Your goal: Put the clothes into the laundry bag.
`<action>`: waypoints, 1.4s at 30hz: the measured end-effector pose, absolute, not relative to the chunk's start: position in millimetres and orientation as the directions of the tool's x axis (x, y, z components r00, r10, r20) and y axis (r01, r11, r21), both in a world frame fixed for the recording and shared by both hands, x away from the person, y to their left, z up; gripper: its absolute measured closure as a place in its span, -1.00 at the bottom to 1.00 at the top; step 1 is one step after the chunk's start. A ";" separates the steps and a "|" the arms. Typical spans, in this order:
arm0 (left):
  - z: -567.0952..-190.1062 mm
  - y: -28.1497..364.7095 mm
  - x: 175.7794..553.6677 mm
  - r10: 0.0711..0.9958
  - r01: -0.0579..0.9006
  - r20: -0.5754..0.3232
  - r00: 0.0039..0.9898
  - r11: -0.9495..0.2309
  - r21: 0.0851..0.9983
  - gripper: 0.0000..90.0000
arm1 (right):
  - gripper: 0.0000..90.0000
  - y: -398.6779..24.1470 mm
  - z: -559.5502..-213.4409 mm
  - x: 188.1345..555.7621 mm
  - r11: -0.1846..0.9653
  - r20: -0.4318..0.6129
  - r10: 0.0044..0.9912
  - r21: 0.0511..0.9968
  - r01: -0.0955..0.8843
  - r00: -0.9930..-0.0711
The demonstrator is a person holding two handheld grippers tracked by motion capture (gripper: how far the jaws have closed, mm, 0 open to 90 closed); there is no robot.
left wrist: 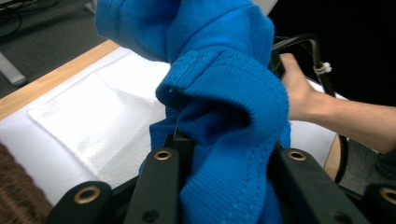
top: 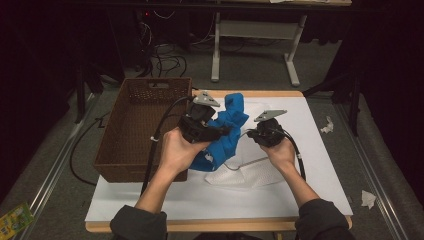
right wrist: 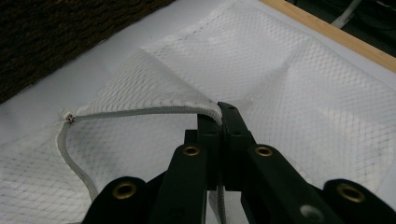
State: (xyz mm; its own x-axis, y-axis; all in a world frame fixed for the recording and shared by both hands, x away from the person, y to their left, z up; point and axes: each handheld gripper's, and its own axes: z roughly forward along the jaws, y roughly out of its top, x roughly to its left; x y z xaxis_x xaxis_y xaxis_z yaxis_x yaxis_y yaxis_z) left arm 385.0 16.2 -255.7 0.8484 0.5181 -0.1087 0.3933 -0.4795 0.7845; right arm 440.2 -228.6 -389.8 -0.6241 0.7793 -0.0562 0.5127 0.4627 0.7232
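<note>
Dim, soft high view; surroundings nearly black, white table cover (top: 310, 150) brightest. Sharper gripper views; near black jaws slightly out of focus.

No legible text, label, brand, number or sign on anything in view

A bunched blue knit garment (left wrist: 219, 93) fills the centre of the frame, clamped between the left gripper (left wrist: 224, 163) and its two black jaws at the bottom. A white mesh bag (left wrist: 88, 121) lies at left on the white table (left wrist: 42, 161). The person's other hand (left wrist: 299, 93) is at right.
</note>
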 end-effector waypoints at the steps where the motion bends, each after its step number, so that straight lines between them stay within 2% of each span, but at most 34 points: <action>1: -255.9 14.1 384.4 0.512 0.391 -0.111 0.852 -0.481 0.784 0.57 | 0.99 -228.7 -389.8 440.3 0.463 -0.055 0.780 0.722 0.515 -0.623; 13: -263.1 -8.4 381.7 0.474 0.378 -0.116 0.873 -0.505 0.776 0.57 | 0.99 -230.5 -390.8 441.1 0.458 -0.051 0.782 0.723 0.518 -0.621; 42: -247.1 -50.5 372.5 0.379 0.321 -0.126 0.917 -0.513 0.796 0.57 | 0.99 -235.7 -391.5 443.0 0.445 -0.031 0.785 0.723 0.529 -0.618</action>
